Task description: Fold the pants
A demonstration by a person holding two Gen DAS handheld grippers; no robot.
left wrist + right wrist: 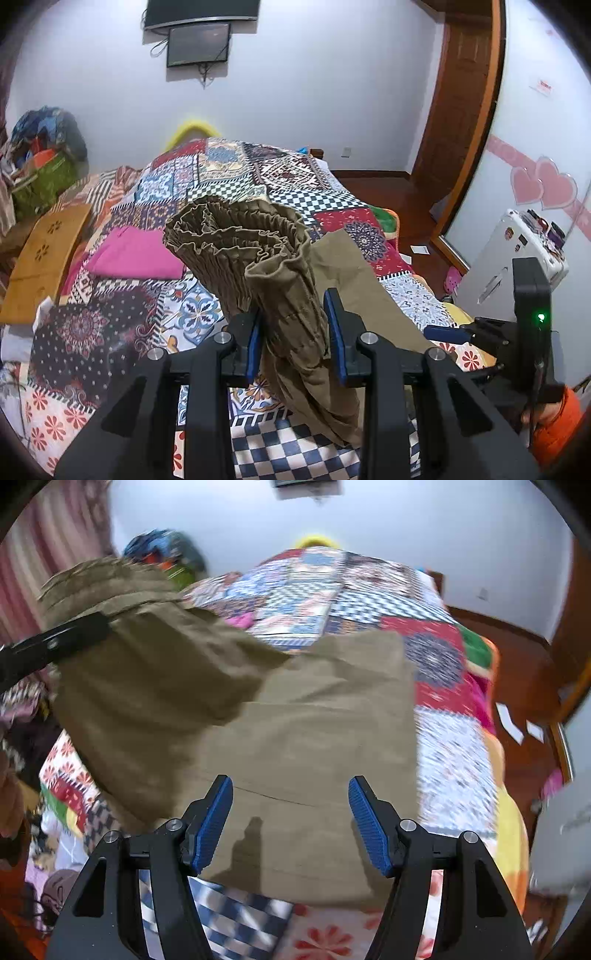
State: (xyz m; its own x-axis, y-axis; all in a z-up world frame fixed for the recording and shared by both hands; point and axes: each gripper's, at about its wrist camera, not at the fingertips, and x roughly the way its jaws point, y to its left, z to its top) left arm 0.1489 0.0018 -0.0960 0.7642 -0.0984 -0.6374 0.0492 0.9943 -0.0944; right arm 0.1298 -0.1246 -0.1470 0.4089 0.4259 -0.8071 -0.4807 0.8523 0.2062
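1. A green box sits at the left edge of the left wrist view, filled with a heap of mixed clothes and an orange item; what each piece is cannot be told.
2. The pants are khaki with a gathered, ruffled elastic waistband. In the left wrist view the waist end stands raised in the centre of the frame, bunched into a thick roll.
3. The left gripper has its jaws pinching that bunched fabric, blue pads pressed on both sides.
4. The rest of the pants lies flat on the bed, over a patchwork quilt, filling the middle of the right wrist view; the lifted part rises to the upper left there.
5. The right gripper hovers over the flat fabric at lower centre, jaws spread, nothing between the pads. It also shows at the right edge of the left wrist view.
6. A folded pink cloth lies on the quilt, left of the raised waistband.
7. The right wrist view is blurred.
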